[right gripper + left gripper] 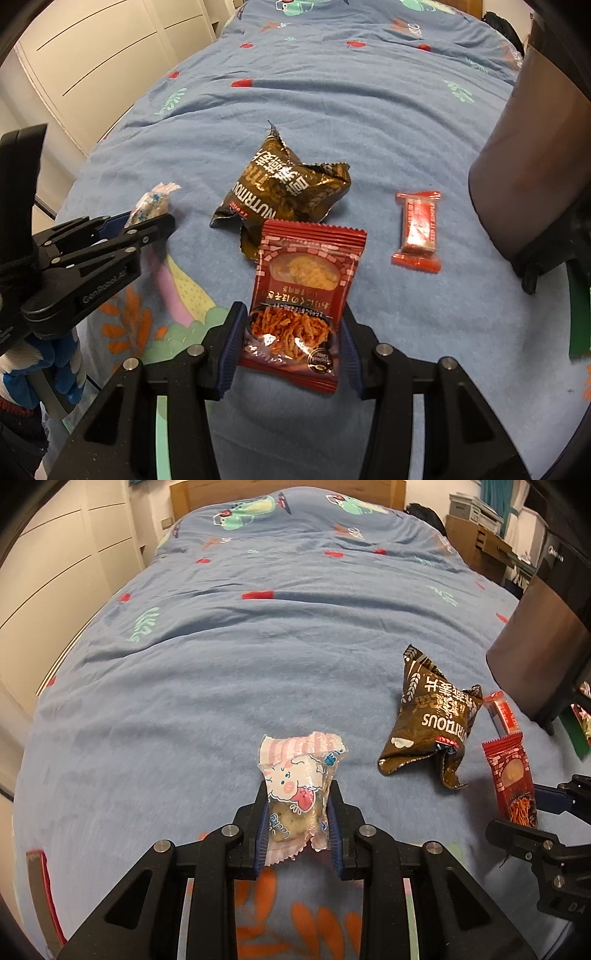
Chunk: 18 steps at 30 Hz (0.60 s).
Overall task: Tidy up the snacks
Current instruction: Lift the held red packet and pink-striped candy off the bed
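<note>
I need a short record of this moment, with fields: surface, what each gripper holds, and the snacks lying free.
surface: blue bedcover
left gripper: shut on pink-striped snack pack
right gripper: shut on dark red snack packet
free snacks: brown crumpled bag, small red bar, both lying on the bedcover

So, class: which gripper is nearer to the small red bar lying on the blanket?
Right. The right gripper, shut on the red noodle packet, sits just beside the small red bar. The left gripper, holding the pink cartoon snack, is beyond the brown bag.
</note>
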{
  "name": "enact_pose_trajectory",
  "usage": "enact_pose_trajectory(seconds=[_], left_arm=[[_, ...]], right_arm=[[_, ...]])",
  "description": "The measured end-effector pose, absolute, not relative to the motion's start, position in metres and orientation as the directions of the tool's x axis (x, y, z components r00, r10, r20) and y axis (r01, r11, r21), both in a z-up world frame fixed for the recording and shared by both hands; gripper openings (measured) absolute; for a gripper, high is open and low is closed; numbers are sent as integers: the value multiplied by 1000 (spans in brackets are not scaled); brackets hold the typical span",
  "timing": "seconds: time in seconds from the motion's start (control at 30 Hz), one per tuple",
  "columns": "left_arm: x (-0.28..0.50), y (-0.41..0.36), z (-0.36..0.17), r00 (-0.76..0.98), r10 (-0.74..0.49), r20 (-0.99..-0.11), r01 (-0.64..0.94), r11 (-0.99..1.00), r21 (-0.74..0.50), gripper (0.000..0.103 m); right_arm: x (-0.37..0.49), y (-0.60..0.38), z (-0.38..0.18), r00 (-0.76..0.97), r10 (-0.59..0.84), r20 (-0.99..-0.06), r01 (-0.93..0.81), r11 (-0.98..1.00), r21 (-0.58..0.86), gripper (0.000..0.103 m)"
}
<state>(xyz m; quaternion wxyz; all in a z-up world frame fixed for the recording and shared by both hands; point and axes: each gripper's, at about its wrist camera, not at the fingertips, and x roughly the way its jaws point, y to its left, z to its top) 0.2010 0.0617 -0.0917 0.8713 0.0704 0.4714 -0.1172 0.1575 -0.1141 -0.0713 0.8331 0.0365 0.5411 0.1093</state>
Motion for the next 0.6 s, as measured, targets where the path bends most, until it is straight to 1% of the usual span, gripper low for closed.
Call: enact_pose_trajectory(seconds=[0.4,0.6], left_arm=[[171,69,-83,539,-155,-828,197,979,-55,23],[153,61,-77,555,-125,-823,167,985,-37,23]], right_arm=[[142,-127,-69,392,230,-891,-128,973,195,49],[136,-133,-68,397,226,-890,-121,974,193,49]])
